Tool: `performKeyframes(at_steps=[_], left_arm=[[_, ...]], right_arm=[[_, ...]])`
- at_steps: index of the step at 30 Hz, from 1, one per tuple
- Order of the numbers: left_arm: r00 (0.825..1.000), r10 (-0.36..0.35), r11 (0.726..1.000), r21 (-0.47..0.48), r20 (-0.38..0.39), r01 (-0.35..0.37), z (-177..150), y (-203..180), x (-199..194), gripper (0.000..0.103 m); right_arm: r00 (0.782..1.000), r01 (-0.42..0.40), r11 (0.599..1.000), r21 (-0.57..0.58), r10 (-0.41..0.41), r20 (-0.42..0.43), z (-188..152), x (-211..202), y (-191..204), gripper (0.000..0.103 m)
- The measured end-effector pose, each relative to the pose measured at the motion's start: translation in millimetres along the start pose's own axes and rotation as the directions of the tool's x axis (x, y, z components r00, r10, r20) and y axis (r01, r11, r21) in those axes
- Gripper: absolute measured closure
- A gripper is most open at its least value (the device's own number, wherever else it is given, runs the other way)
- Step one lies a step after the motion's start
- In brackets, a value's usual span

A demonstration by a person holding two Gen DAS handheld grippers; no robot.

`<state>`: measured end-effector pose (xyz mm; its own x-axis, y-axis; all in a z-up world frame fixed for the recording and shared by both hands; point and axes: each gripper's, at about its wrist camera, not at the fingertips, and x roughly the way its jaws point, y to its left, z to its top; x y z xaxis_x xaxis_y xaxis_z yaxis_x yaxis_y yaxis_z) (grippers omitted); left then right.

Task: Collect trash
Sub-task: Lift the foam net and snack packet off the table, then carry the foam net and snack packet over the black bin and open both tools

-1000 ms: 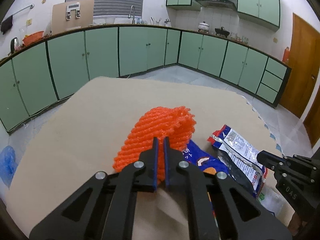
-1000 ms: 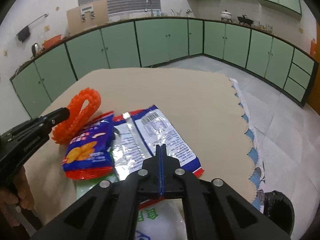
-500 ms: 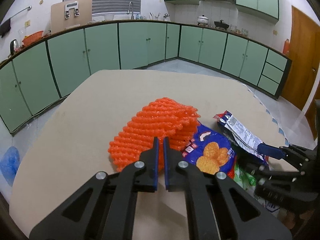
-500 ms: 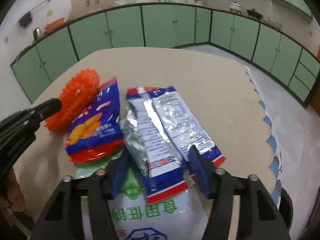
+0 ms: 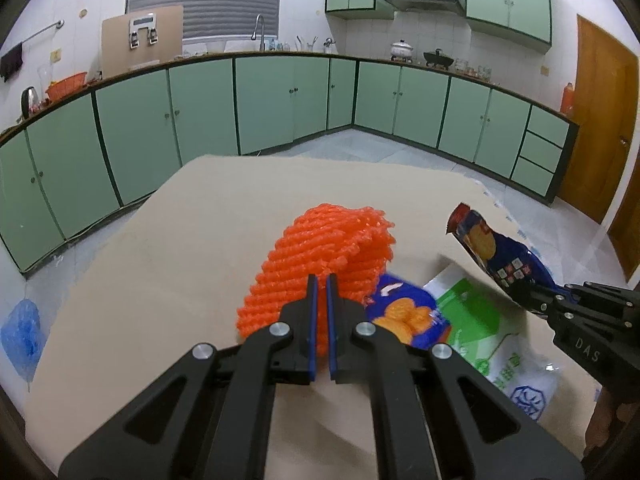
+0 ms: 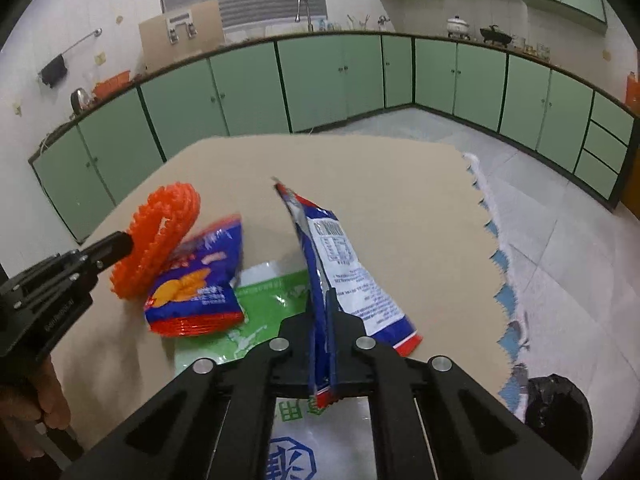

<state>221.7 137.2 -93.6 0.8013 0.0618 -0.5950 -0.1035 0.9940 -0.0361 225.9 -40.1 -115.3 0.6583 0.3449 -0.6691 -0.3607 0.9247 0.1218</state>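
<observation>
Green kitchen cabinets ring the cardboard-covered table [image 6: 400,200]. Right gripper [image 6: 320,344] pinches a crinkled blue-and-white snack wrapper [image 6: 340,264], lifted on edge; the slick foil could slip free. Left gripper [image 5: 320,320] clamps orange foam fruit netting [image 5: 320,256], which rests against a blue cracker packet [image 6: 200,284].

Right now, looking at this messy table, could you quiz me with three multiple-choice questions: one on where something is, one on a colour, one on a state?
1. Where is the black trash bag?
A on the table
B on the floor right of the table
C on the counter

2. What colour is the foam net?
A orange
B green
C white

3. What is the right gripper doing?
A open, holding nothing
B shut on the blue-and-white wrapper
C shut on the foam net

Answers: 1 B, it sits below the table edge. 2 A, plainly orange. 3 B, the wrapper stands pinched between its fingers.
</observation>
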Motion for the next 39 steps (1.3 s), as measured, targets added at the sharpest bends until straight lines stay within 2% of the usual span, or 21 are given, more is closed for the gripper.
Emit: performKeyframes(at_steps=[12,21,32,39], left_arm=[[0.993,-0.082,0.996,0.034,0.085,0.079,13.1,-38.0,-44.2,0.101],[0.98,-0.17,0.983,0.09,0.105,0.161,10.3,-83.5,-66.6,0.101],[0.952,-0.294,0.946,0.169,0.086,0.277,-7.3,-153.5,-83.0,0.101],[0.927,-0.373,0.912,0.202,0.046,0.357,-25.0,-200.0,-85.2,0.101]], right_arm=[[0.993,0.027,1.0,0.016,-0.029,0.115,10.2,-60.5,-2.8,0.099],[0.987,0.045,0.995,0.092,-0.058,0.15,-8.3,-104.0,-34.1,0.099],[0.972,0.134,0.976,0.169,-0.163,0.17,-35.8,-156.1,-80.1,0.099],[0.957,0.206,0.953,0.221,-0.244,0.158,-60.8,-183.9,-112.7,0.099]])
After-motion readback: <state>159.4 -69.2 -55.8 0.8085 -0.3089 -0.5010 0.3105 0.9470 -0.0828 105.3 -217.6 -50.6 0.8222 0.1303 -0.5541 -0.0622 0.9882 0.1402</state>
